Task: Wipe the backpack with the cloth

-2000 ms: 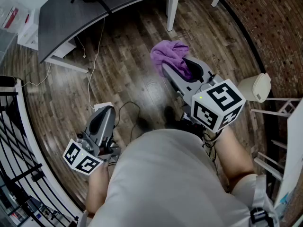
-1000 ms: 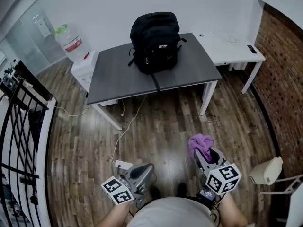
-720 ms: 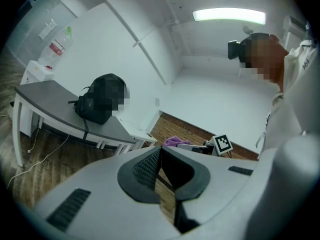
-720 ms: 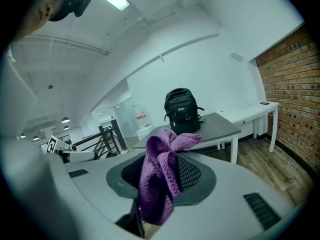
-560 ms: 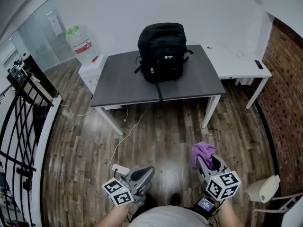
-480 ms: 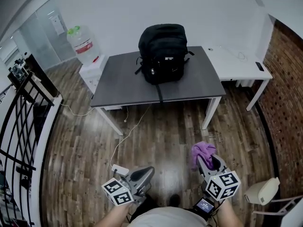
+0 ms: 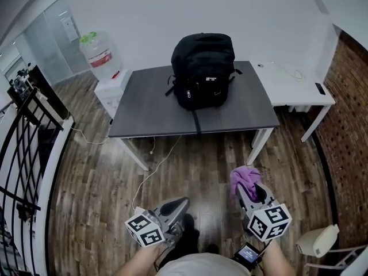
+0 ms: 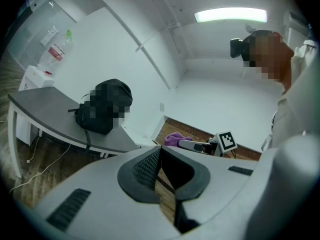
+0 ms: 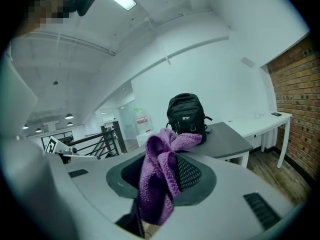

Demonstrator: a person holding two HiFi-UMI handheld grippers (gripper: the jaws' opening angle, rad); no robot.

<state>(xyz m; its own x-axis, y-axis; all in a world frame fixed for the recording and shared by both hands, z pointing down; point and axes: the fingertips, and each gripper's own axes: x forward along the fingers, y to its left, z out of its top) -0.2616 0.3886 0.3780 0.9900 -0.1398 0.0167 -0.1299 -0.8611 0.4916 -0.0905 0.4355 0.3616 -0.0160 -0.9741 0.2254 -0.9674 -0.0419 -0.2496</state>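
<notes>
Our right gripper (image 7: 246,190) pinches a bunched, nubby purple cloth (image 7: 244,176); our left gripper (image 7: 179,203) is closed, empty. A boxy black backpack (image 7: 203,71) stands on the grey bench (image 7: 150,111).

Purple cloth (image 7: 244,176) — black backpack (image 7: 203,68) — grey table (image 7: 149,112)

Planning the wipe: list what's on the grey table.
Only the black backpack, one strap hanging over the table front. Whatever lies behind or under it is hidden.
</notes>
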